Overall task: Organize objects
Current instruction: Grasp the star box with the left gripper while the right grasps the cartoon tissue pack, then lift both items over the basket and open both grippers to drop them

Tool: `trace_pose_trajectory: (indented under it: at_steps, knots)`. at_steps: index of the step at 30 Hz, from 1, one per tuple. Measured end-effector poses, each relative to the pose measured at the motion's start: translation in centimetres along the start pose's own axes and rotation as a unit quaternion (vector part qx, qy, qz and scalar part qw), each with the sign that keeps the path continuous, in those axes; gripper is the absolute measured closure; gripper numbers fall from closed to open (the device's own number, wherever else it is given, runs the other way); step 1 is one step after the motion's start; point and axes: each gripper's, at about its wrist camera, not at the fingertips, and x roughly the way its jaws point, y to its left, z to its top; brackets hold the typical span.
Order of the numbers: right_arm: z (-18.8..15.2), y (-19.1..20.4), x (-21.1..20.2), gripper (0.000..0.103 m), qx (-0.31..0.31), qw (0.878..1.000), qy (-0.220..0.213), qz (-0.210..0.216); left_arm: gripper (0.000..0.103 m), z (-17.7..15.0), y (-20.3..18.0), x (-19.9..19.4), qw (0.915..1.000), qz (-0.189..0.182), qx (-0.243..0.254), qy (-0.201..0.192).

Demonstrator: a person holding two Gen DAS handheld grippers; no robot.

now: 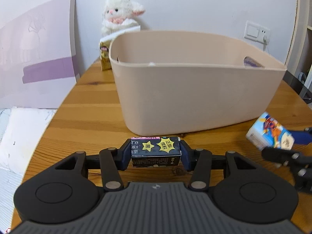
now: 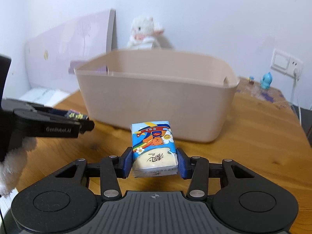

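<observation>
My left gripper (image 1: pixel 155 154) is shut on a small black box (image 1: pixel 155 151) with yellow star stickers, held just above the wooden table (image 1: pixel 78 128) in front of the beige plastic bin (image 1: pixel 195 95). My right gripper (image 2: pixel 155 160) is shut on a blue tissue pack (image 2: pixel 154 146) with a cartoon bear, also in front of the bin (image 2: pixel 156 101). In the left wrist view the tissue pack (image 1: pixel 270 133) shows at the far right. In the right wrist view the left gripper's fingers (image 2: pixel 56 125) and the black box (image 2: pixel 75 115) show at the left.
A white plush lamb (image 1: pixel 120 13) and a yellow packet (image 1: pixel 105 55) sit behind the bin. A purple item (image 1: pixel 251 61) lies inside the bin. A blue figurine (image 2: pixel 266 81) stands at the table's far right. A pink board (image 1: pixel 37 44) leans on the wall.
</observation>
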Motion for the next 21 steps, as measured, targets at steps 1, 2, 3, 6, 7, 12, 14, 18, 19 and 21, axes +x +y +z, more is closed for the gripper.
trace_pose_trajectory:
  at_steps: [1,2,3,6,7,12,14,18,19,21]
  knots:
    - [0.3,-0.1,-0.6,0.06,0.001,1.0,-0.009,0.001,0.051,0.1,-0.1,-0.5,1.0,-0.001,0.002,-0.006]
    - [0.7,-0.2,-1.2,0.06,0.001,1.0,-0.017,0.002,0.051,0.3,-0.1,-1.2,0.9999,-0.001,0.005,-0.013]
    - [1.0,-0.4,-1.8,0.06,0.002,1.0,-0.026,0.002,0.051,0.6,-0.2,-1.9,0.9997,-0.001,0.009,-0.021]
    - [2.3,-0.9,-2.9,0.06,0.006,0.999,-0.049,0.002,0.051,1.5,-0.5,-3.9,0.9988,0.002,0.019,-0.046]
    - [2.8,-1.1,-3.1,0.06,0.008,0.998,-0.056,0.002,0.05,1.9,-0.6,-4.4,0.9984,0.005,0.019,-0.054]
    - [5.1,-2.1,-3.8,0.06,0.029,0.996,-0.087,-0.003,0.05,4.4,-1.0,-6.0,0.996,0.003,0.019,-0.087]
    - [6.0,-2.6,-3.6,0.06,0.038,0.995,-0.095,-0.006,0.05,5.3,-1.3,-6.1,0.9949,0.007,0.023,-0.098]
    - [7.7,-3.6,-2.2,0.06,0.053,0.993,-0.1,-0.014,0.05,7.6,-1.3,-4.9,0.9938,0.015,0.021,-0.108]
    - [8.1,-3.9,-1.8,0.06,0.055,0.993,-0.101,-0.017,0.05,8.2,-1.3,-4.5,0.9937,0.017,0.021,-0.109]
    - [8.7,-4.3,-1.0,0.06,0.061,0.993,-0.101,-0.024,0.05,9.3,-1.4,-3.5,0.9937,0.023,0.02,-0.108]
